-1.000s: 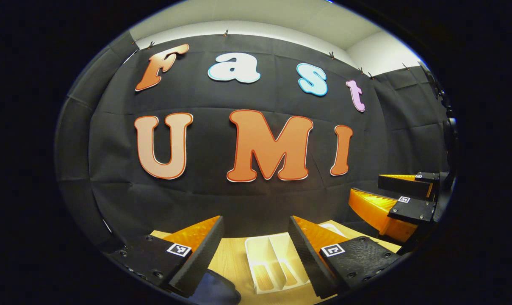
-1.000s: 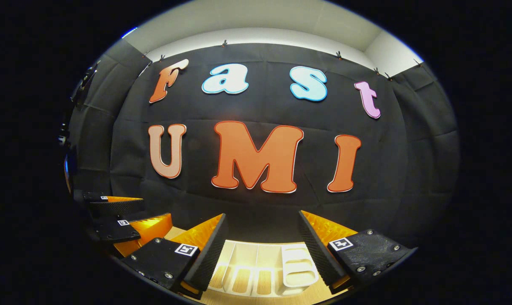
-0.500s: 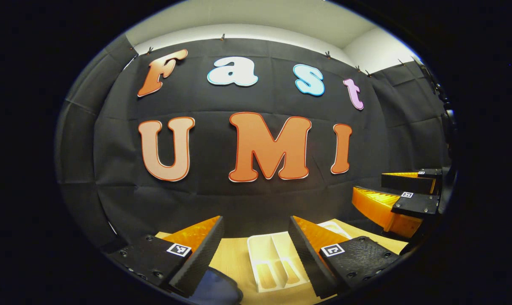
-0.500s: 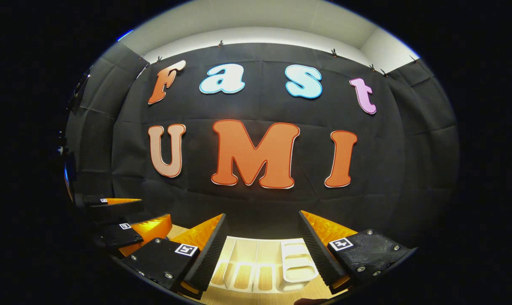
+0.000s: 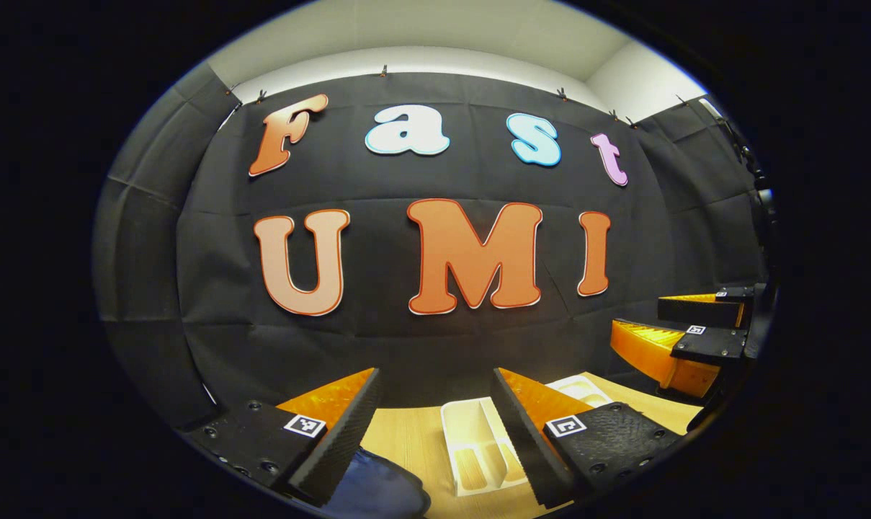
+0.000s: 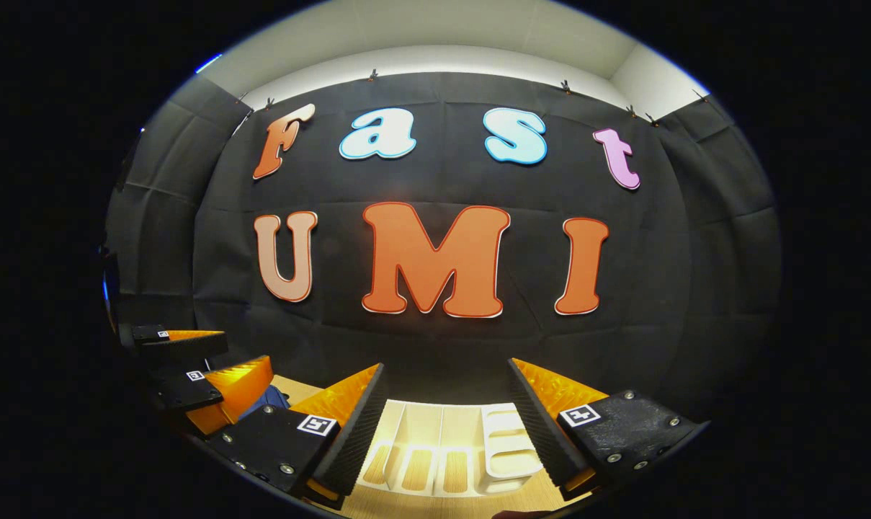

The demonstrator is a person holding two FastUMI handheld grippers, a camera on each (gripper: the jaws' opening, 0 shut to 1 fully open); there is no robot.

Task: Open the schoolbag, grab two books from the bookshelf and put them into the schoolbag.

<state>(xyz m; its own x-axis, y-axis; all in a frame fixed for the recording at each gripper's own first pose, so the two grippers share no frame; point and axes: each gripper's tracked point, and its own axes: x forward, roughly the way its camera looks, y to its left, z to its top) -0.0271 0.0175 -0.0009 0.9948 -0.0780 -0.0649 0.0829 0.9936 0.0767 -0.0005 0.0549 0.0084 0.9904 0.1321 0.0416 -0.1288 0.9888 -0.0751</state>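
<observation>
**Both grippers up over the table, nothing grabbed**

The schoolbag (image 5: 377, 490), dark blue, sat on the wooden table (image 5: 413, 440) right under the left gripper (image 5: 435, 425). The white bookshelf (image 6: 442, 450) lay just beyond the right gripper (image 6: 446, 422), with no books I could make out in it. Both grippers were spread wide, holding nothing, side by side.

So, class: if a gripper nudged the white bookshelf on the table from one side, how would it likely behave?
The white bookshelf looks like thin moulded plastic with open slots, so probably stiff and light. It stands loose on the smooth wooden table, so a push may slide it rather than tip it. No books show in it to add weight.
</observation>
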